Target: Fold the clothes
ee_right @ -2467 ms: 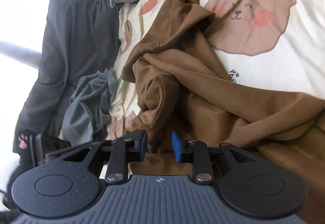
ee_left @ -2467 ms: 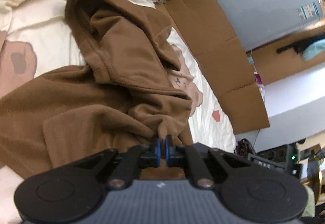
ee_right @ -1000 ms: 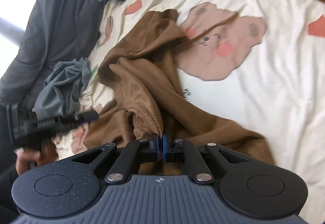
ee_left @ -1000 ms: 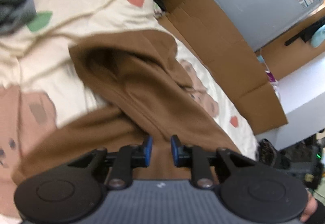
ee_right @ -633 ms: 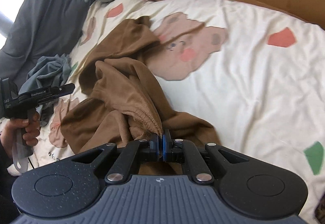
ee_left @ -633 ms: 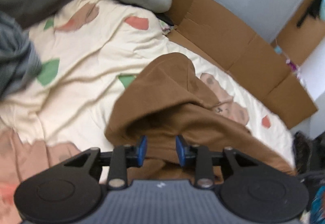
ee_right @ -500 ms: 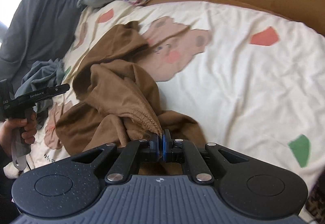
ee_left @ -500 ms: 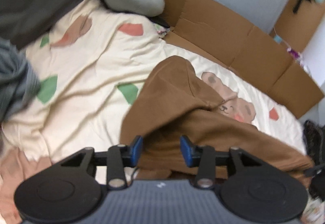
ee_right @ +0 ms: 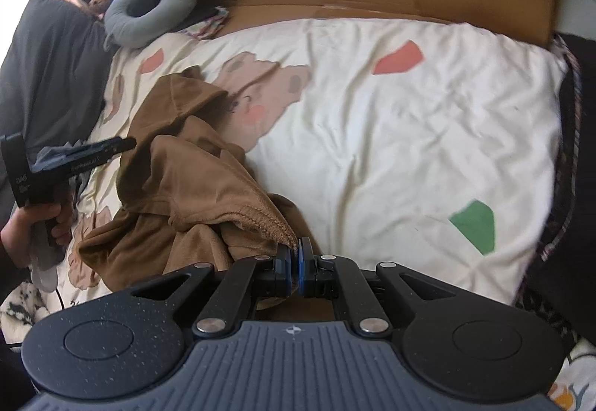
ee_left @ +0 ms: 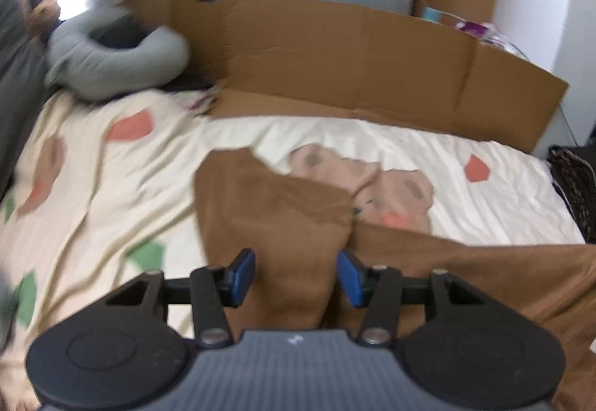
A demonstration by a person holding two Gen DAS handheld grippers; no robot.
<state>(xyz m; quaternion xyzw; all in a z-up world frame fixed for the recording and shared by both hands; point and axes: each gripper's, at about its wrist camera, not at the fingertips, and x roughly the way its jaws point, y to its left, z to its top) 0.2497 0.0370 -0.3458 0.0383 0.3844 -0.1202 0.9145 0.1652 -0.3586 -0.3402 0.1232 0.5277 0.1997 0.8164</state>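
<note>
Right gripper (ee_right: 295, 264): fingers closed on hem of brown garment (ee_right: 186, 184) | left gripper (ee_left: 296, 277): fingers spread wide, nothing held, garment lay directly ahead, stretched toward bed's (ee_right: 372, 135) cardboard-lined edge.

Little can be read. In the right wrist view the left gripper (ee_right: 126, 143), held in a hand at the left edge, carries a line of pale lettering along its black finger and a few pale characters on its black body (ee_right: 20, 184), all too small and blurred to make out. The left wrist view shows no legible writing
</note>
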